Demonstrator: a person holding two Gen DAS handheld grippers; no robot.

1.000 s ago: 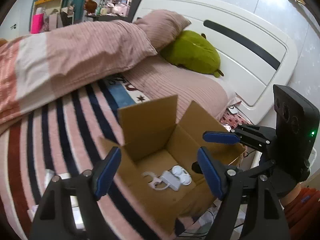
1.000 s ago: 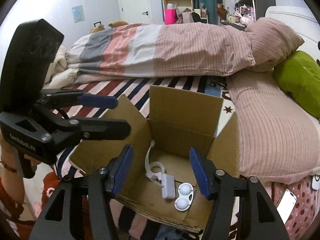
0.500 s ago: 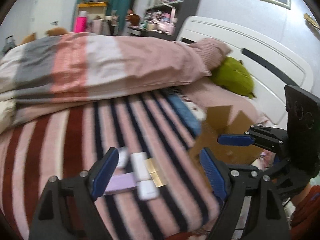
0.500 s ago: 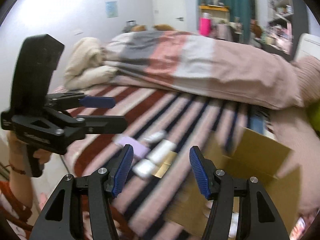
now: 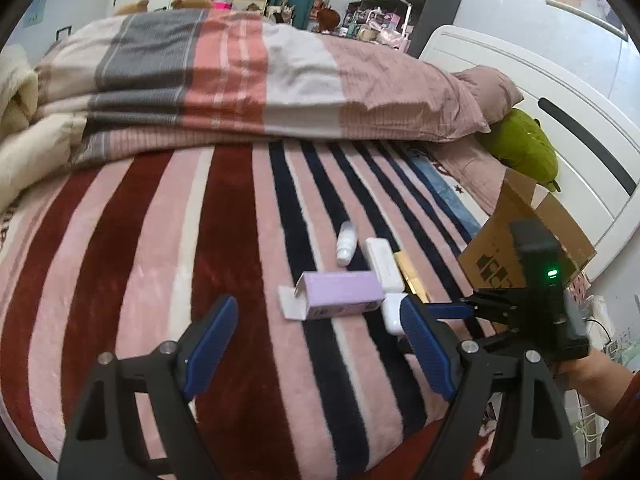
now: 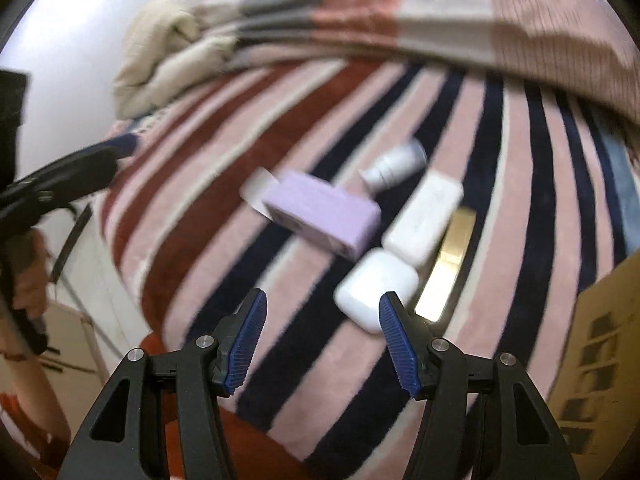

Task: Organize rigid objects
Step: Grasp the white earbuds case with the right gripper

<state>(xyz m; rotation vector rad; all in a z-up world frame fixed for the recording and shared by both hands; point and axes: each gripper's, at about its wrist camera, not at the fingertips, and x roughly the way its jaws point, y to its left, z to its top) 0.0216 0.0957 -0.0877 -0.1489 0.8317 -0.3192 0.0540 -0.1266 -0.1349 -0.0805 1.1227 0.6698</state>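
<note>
Five small items lie clustered on the striped blanket [image 5: 168, 240], both grippers hanging over them with nothing held.

From left to right in the left wrist view: the left gripper [image 5: 320, 340] stands wide and empty above the blanket; the purple box [image 5: 340, 294] lies flat with its end flap open, a small white bottle [image 5: 346, 243] behind it, then a long white case [image 5: 383, 265], a rounded white case [image 5: 393, 314] and a gold box [image 5: 410, 274] touching side by side. The right gripper [image 6: 322, 338] hovers parted and empty just short of the rounded white case. A cardboard box [image 5: 516, 240] stands at the bed's right edge.
</note>
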